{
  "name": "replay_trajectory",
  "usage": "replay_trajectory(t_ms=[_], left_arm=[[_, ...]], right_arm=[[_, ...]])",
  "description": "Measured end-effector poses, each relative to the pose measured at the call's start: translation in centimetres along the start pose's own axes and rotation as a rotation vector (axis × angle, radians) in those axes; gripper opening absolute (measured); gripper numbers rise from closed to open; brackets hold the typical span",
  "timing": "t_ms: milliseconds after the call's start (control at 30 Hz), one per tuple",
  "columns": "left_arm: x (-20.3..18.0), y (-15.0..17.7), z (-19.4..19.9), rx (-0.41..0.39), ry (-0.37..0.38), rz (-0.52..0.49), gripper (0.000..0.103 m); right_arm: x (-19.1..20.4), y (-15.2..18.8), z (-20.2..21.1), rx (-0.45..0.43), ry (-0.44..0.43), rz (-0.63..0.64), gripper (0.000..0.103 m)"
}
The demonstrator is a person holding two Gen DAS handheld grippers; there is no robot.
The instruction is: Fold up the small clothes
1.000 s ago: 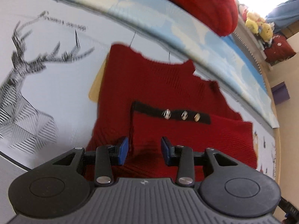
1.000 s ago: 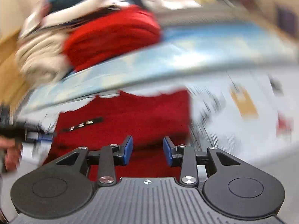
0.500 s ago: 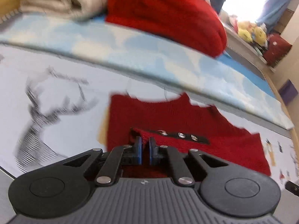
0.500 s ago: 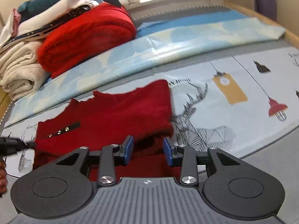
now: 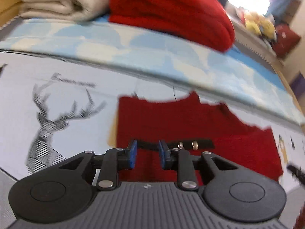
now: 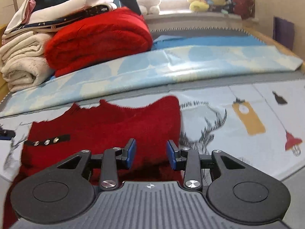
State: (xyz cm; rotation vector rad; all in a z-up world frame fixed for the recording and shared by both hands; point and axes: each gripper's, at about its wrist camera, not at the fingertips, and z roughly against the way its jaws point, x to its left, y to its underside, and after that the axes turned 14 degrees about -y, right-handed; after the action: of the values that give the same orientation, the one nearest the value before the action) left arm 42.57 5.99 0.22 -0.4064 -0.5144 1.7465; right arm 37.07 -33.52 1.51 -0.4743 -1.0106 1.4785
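Left wrist view shows your left claw [image 5: 146,156] parted, gripping nothing, hovering low over the near part of the small red knit garment [image 5: 171,126] that lies spread on the bed's printed sheet [image 5: 57,133], its blue pads [image 5: 132,156] framing the black button tab [image 5: 202,144] from the near side. Your right claw [image 6: 151,153] is likewise released and empty, held level just above the garment's other end, near the edge that borders the deer print [image 6: 205,131]. The main risk from here, as I judge it, is an uneven pinch: the knit looks thick and already doubled near you, so if one claw bites two layers and the other only one, the fold will drag crooked and bunch at the tab. A second risk is catching the sheet beneath along with the knit, since both claws sit so close to the surface; lifting then would pull the bedding and shift the garment. The metal snaps [image 6: 45,142] on the tab could also slip between the pads and give you a weak hold, so take the plain fabric beside it. Both grippers point forward toward the folded red blanket [image 6: 99,38] and cream towels [image 6: 21,61] stacked at the far side, well apart from the work.
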Motion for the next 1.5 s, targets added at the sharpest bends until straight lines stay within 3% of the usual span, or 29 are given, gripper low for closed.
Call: replay_trajectory(t_ms=[133,233,367,500,567,633,867,967,1100,1300,1400,1500], left_arm=[[-0.5,2.6,-4.1,0.151,-0.059,-0.089,0.027],[-0.2,2.4,-3.5,0.137,-0.049,-0.089,0.028],[0.5,1.5,-2.0,0.035,-0.046,-0.073,0.030],[1.2,3.0,-4.8,0.202,-0.097,-0.081,0.034],[1.2,2.9,-3.7,0.164,-0.103,-0.093,0.034],[1.3,2.4,-1.5,0.087,-0.093,-0.104,0.034],[1.8,2.5,5.9,-0.100,-0.047,-0.119,0.035],[2.3,3.4,9.5,-0.181,-0.043,-0.131,0.035],[3.2,5.5,13.9,-0.228,-0.021,-0.121,0.038],[4.2,12.2,20.7,-0.295,-0.017,-0.153,0.065],[4.5,17.4,22.4,-0.289,-0.002,-0.164,0.072],[4.5,22.7,22.9,-0.253,-0.005,-0.200,0.072]], right_arm=[[-1.2,0.4,-3.0,0.061,0.020,-0.021,0.038],[-2.5,1.5,-4.8,0.104,0.095,-0.031,0.038],[-2.8,0.9,-4.7,0.110,0.085,-0.048,0.038],[-4.2,1.3,-4.7,0.138,0.109,-0.097,0.042],[-4.5,1.2,-4.0,0.168,0.118,-0.154,0.049],[-4.0,0.7,-2.4,0.172,0.102,-0.186,0.049],[1.5,-1.8,6.6,0.052,-0.021,-0.067,0.048],[3.5,-1.3,11.2,-0.004,-0.114,0.002,0.048],[4.5,0.3,15.8,-0.028,-0.161,0.024,0.048],[4.2,4.6,21.0,-0.056,-0.153,-0.017,0.048],[3.6,7.3,22.9,-0.064,-0.141,-0.041,0.047],[2.6,10.8,24.2,-0.065,-0.125,-0.066,0.047]])
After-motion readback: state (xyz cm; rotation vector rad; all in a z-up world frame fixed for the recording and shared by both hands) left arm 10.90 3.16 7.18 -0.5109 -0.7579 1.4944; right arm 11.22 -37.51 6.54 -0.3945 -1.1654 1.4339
